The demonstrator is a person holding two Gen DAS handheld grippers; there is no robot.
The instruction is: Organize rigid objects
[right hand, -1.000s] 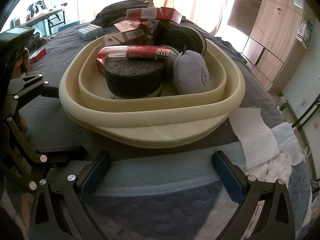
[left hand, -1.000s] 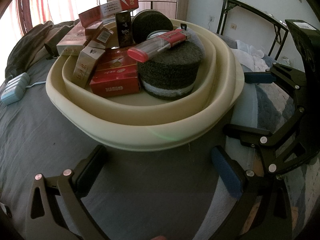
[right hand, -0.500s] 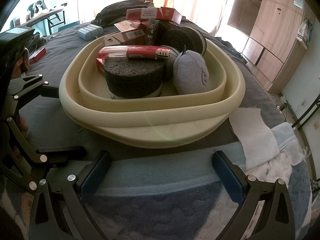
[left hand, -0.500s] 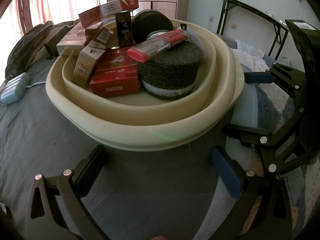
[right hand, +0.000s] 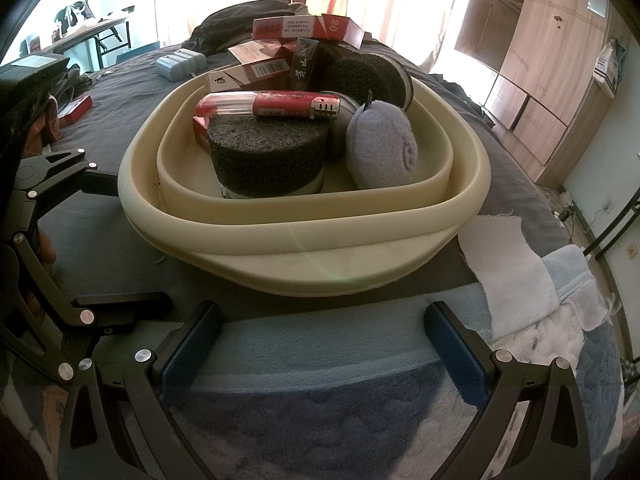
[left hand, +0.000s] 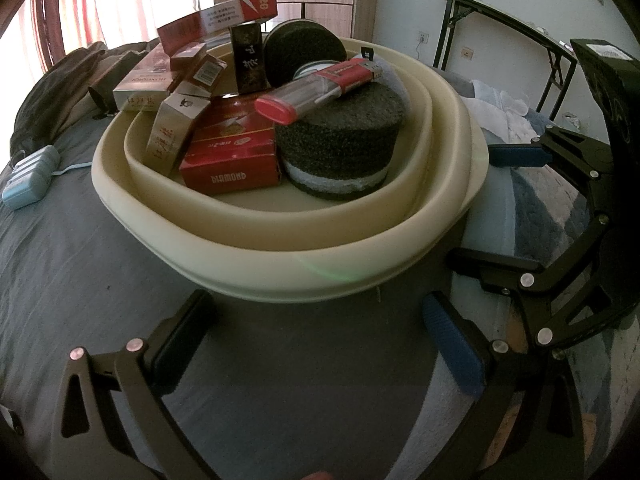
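A cream basin [left hand: 304,264] [right hand: 320,236] stands on the bed just ahead of both grippers. It holds several red cigarette boxes [left hand: 230,160] [right hand: 304,26], a dark round sponge [left hand: 340,144] [right hand: 266,156] with a big red lighter [left hand: 320,90] [right hand: 272,106] lying on top, a second round sponge [right hand: 372,78] and a lilac plush pad [right hand: 382,152]. My left gripper [left hand: 320,344] is open and empty in front of the basin. My right gripper [right hand: 320,344] is open and empty too, over a blue towel. Each shows in the other's view.
A pale blue case [left hand: 28,178] [right hand: 180,63] lies on the grey bedspread [left hand: 60,264] beyond the basin. A red box [right hand: 74,109] lies at the left. A white cloth [right hand: 508,256] and blue towel [right hand: 320,344] lie near the right gripper. A folding table [left hand: 500,20] stands behind.
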